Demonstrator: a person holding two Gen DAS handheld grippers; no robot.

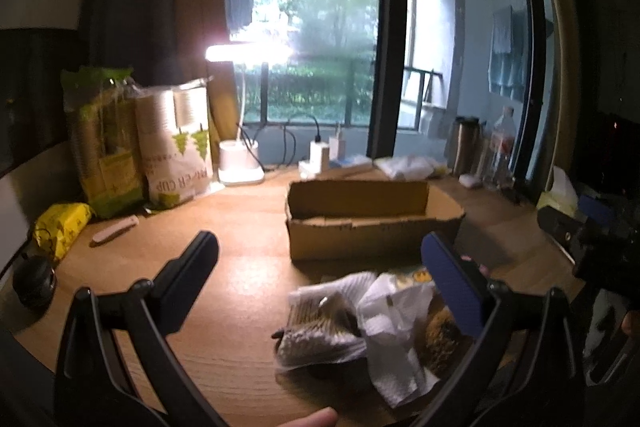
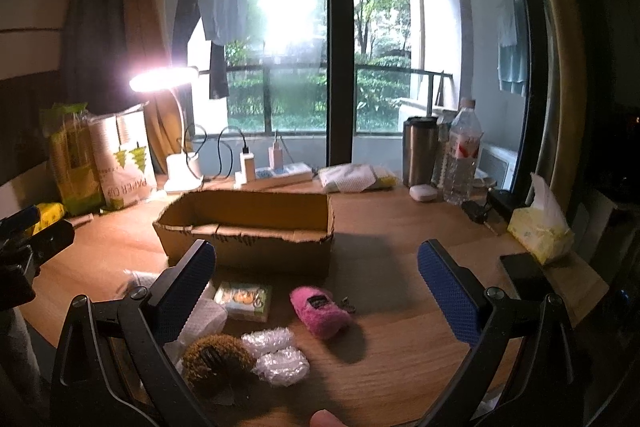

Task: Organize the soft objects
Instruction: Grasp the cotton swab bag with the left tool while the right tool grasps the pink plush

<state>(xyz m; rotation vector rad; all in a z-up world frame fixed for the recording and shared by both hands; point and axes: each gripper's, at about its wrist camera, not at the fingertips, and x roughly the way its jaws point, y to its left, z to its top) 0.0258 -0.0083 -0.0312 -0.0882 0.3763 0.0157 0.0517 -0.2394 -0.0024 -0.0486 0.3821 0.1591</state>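
Observation:
An open cardboard box (image 2: 248, 231) stands mid-desk; it also shows in the left wrist view (image 1: 360, 227). In front of it lie soft items: a pink fuzzy pouch (image 2: 320, 311), a brown fuzzy ball (image 2: 216, 357), two bubble-wrap wads (image 2: 276, 355), a small printed pack (image 2: 244, 301) and white paper towel (image 2: 202, 319). My right gripper (image 2: 316, 287) is open above them, empty. My left gripper (image 1: 320, 275) is open and empty above a clear bag of cotton swabs (image 1: 320, 331) and crumpled white paper (image 1: 392, 339).
A lit desk lamp (image 2: 176, 163), paper cup packs (image 2: 120, 159), a power strip (image 2: 280, 173), a steel tumbler (image 2: 420, 151), a water bottle (image 2: 462, 155), a tissue pack (image 2: 540, 231) and a dark phone (image 2: 524, 275) ring the wooden desk (image 2: 400, 327).

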